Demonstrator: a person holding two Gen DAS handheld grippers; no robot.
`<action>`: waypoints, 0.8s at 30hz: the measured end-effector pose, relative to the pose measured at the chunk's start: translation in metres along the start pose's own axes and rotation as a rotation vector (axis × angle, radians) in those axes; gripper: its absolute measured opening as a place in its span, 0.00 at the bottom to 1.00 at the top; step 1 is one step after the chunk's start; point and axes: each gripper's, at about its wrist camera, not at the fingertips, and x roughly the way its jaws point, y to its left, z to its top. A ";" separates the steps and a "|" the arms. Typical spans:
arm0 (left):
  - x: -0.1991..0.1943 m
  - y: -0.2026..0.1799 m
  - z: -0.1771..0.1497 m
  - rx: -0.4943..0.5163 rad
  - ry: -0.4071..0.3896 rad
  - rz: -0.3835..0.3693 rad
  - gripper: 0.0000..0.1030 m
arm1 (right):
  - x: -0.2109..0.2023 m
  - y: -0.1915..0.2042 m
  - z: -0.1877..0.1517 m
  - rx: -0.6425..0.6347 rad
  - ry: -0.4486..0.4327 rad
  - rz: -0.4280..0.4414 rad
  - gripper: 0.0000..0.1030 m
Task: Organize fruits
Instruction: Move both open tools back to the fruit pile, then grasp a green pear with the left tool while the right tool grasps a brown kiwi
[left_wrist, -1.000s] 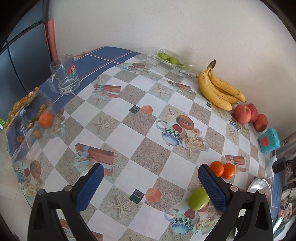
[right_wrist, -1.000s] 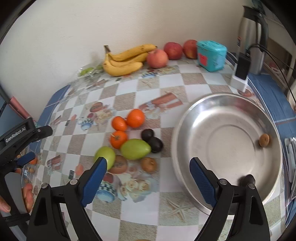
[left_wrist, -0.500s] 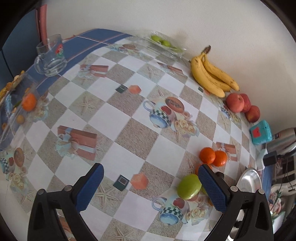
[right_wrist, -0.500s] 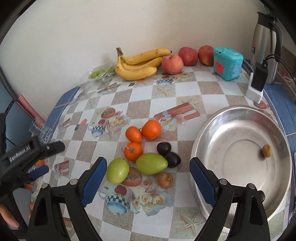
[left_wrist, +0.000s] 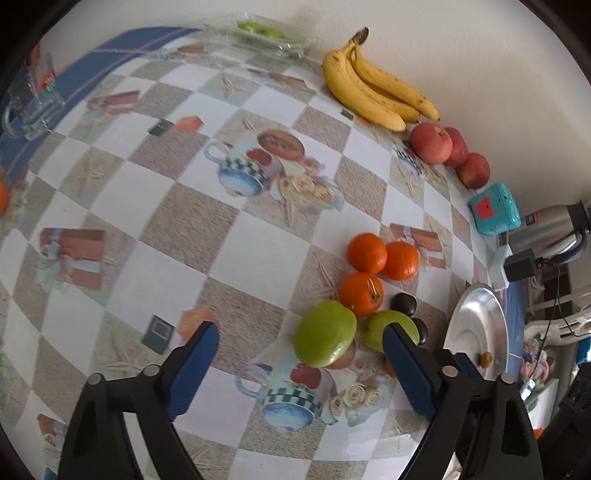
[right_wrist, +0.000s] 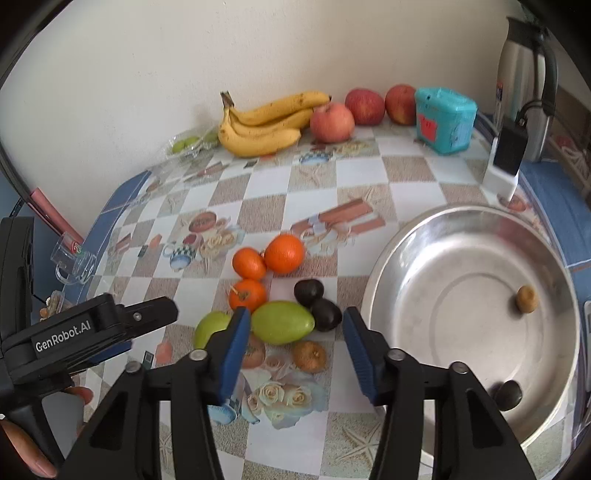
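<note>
While both grippers gape, smooth oval mango (right_wrist: 283, 321) touches glossy plums (right_wrist: 317, 304).

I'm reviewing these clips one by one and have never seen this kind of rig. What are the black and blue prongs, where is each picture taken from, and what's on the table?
There is no robot here. A person holds a two-finger tool in each hand, and each carries a wide-angle camera looking along its blue-padded fingers. One picture is from the left tool, the other from the right tool; the right view also shows the left tool from outside. Both are open and hold nothing.

On the patterned tablecloth lie three oranges, two green fruits, two dark fruits and a small brown fruit. Bananas and apples sit by the wall. The metal bowl holds one brown and one dark fruit.
</note>
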 end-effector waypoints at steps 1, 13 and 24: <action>0.004 0.000 -0.001 -0.002 0.017 -0.012 0.84 | 0.003 0.000 -0.001 0.001 0.011 0.002 0.49; 0.032 -0.012 -0.008 0.044 0.110 -0.018 0.73 | 0.034 -0.002 -0.016 -0.010 0.145 -0.017 0.39; 0.038 -0.013 -0.008 0.050 0.126 -0.026 0.43 | 0.045 -0.006 -0.019 -0.001 0.172 -0.034 0.30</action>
